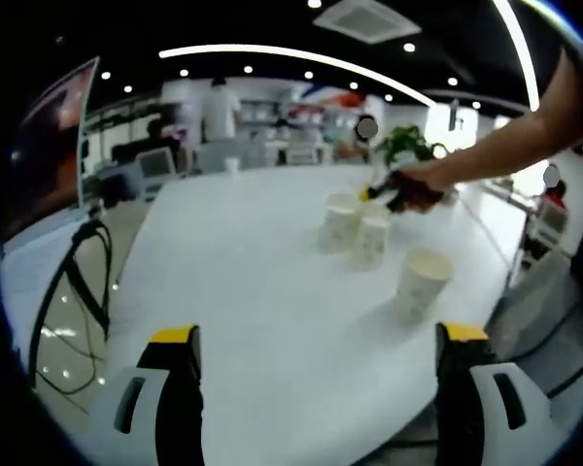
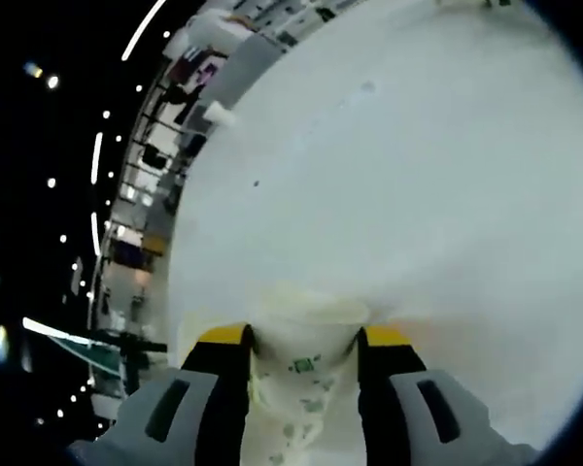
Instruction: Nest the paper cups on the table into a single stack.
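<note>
Three white paper cups with a faint green print stand on the white table (image 1: 253, 291) in the left gripper view: a far one (image 1: 341, 223), a middle one (image 1: 372, 241) and a nearer one (image 1: 423, 283). My left gripper (image 1: 318, 338) hangs open over the table's near edge, well short of them. A person's hand holds my right gripper (image 1: 389, 194) at the far cups. In the right gripper view the right gripper (image 2: 304, 335) is shut on a paper cup (image 2: 306, 374), whose rim shows between the yellow-tipped jaws.
A small white cup (image 1: 232, 165) stands alone at the table's far end, also seen as a small cup (image 2: 219, 115). Black cables (image 1: 78, 291) hang off the table's left side. Desks, chairs and people are behind.
</note>
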Motion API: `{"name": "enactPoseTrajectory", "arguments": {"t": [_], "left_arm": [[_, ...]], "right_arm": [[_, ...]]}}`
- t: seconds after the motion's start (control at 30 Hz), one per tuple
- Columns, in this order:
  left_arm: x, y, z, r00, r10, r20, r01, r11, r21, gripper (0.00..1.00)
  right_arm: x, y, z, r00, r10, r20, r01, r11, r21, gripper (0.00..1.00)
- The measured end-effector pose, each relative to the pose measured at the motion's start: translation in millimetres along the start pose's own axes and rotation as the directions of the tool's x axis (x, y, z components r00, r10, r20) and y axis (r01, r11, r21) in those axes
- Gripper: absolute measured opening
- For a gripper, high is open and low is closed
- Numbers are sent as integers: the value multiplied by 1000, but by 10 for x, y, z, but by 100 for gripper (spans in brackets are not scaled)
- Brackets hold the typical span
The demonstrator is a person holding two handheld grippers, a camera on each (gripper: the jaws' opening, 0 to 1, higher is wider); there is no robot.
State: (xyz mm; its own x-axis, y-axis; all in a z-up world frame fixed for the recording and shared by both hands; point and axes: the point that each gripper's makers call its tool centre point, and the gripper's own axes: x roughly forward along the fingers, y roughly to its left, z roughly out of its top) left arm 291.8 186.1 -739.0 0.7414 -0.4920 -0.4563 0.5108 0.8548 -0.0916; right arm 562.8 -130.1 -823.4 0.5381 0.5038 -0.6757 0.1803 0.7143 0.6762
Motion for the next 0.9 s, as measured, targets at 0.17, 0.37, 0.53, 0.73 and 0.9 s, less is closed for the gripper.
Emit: {"name": "enactPoseTrajectory", "arguments": {"t": [0.17,0.37,0.53,0.73,0.9], "left_arm": [[-11,-1,-30,1000,2,-7,-2,1000,-2,100],[-17,-13,-23,1000,4,-6,-4,1000,-2,100],[0,-28,-13,1000,2,-4,-2,1000,-3,100],[18,-43,-3,1000,-2,1,2,1000,-3,100],[18,-54,0,1000,-3,2,3,1000,-1,100]], "right_arm": [[16,-15,-4,1000,4,0,-4,1000,15,42],[37,-29,44,1000,21,10,-21,1000,10,40],[7,-24,76,999,31,24,-31,1000,0,39],[3,-31,137,999,36,37,-36,999,-16,38],[-20,-13,159,998,40,50,-38,998,-42,38]]}}
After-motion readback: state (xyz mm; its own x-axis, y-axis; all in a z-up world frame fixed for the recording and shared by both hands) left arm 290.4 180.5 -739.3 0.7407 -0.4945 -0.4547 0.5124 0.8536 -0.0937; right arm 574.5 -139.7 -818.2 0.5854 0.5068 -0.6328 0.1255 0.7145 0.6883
